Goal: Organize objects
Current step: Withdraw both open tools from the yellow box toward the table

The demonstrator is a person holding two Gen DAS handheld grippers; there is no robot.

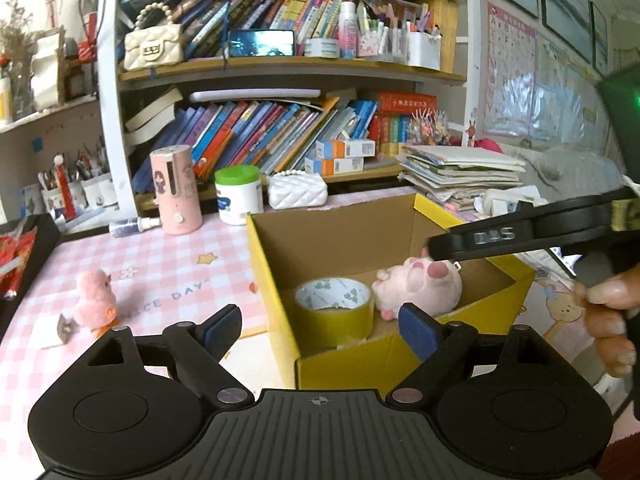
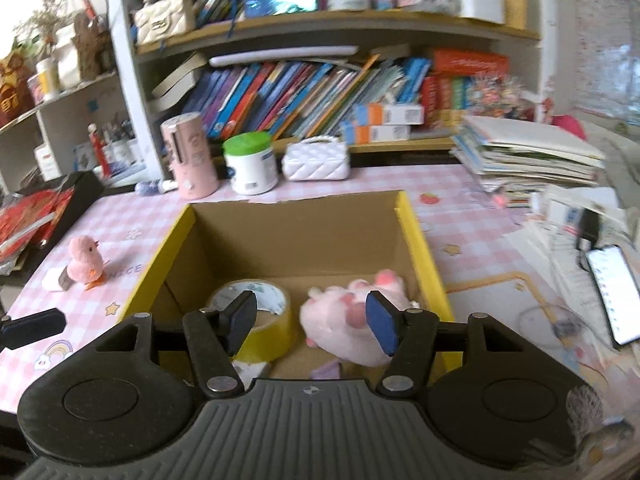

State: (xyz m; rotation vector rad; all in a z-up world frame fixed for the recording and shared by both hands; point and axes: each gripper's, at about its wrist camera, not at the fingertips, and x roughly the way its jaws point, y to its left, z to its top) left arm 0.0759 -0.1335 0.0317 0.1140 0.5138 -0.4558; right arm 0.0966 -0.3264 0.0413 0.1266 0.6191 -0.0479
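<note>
We find the open yellow cardboard box (image 2: 416,240) standing near the middle of the pink checked desk (image 2: 472,208), and two of the task's things already lie on its floor: the yellow roll of adhesive tape (image 2: 262,320) toward the box's left wall and the pink plush pig (image 2: 352,320) just beside it toward the right wall, on its back with feet up. The left claw (image 1: 320,330) is spread wide with nothing between its blue pads, held over the near rim of the box. The right claw (image 2: 312,322) stands partly spread above the same rim, and its pads touch neither the tape nor the pig. One item remains outside, in our judgement: the small pink fluffy chick toy (image 1: 94,300), upright on orange feet toward the left edge of the desk, well apart from the box, with a small dark tag (image 1: 66,325) just beside it. The risks from here are these. The chick is light and soft, so a pinch set too high could topple it or let it slip. Both claws hang close together over one box, so a careless reach across could make them collide. A claw catching the thin cardboard wall would shift the box toward the white tub with the green lid (image 1: 239,196) at the back edge.
</note>
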